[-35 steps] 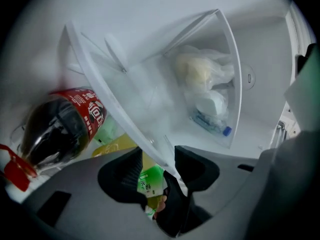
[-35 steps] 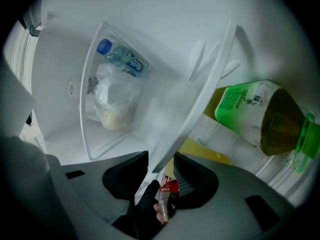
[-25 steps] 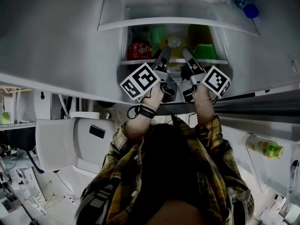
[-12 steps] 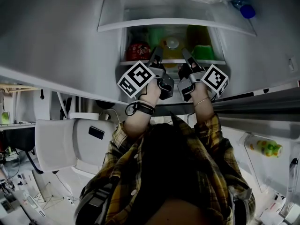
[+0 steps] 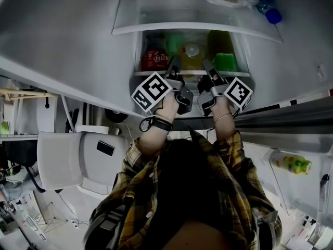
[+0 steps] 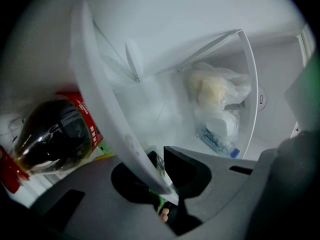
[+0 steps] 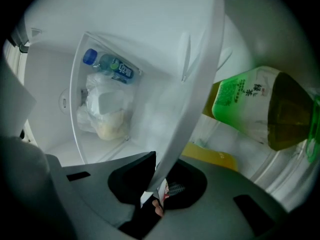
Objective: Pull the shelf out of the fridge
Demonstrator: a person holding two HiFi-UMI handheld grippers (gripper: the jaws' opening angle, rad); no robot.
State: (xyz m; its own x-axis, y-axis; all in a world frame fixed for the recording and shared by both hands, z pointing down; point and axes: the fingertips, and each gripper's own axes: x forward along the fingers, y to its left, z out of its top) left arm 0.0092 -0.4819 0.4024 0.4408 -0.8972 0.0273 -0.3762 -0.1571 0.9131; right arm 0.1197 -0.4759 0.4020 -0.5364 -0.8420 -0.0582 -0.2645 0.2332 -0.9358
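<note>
Two grippers are sharing one job here: both are clamping the white front lip of the shelf (image 5: 191,73), which is sitting fully inside the fridge (image 5: 78,40), one level below the upper shelf (image 5: 197,27).

At the far left of the shelf a dark bottle with a red label (image 6: 55,139) is standing near the front edge, so I am gripping beside it rather than in front of it. My left gripper (image 6: 162,184) is lying rolled on its side, one jaw above the lip and one below. Its jaws have just been closing, and the lip is now pinched between them. My right gripper (image 7: 157,184) is doing the same a little further along the lip, its jaws also just closed onto the thin white strip. I am holding near the middle with both, probably so the shelf slides evenly instead of skewing in its runners.

To the right a green tea bottle (image 7: 260,109) is standing well back from the lip. Above, the bagged food (image 7: 107,109) and the blue-capped bottle (image 7: 112,66) are resting on the upper shelf, apart from my grippers.

I am judging the way out as straight toward me. The load is making a slow, level pull wise, or the bottles could topple.
</note>
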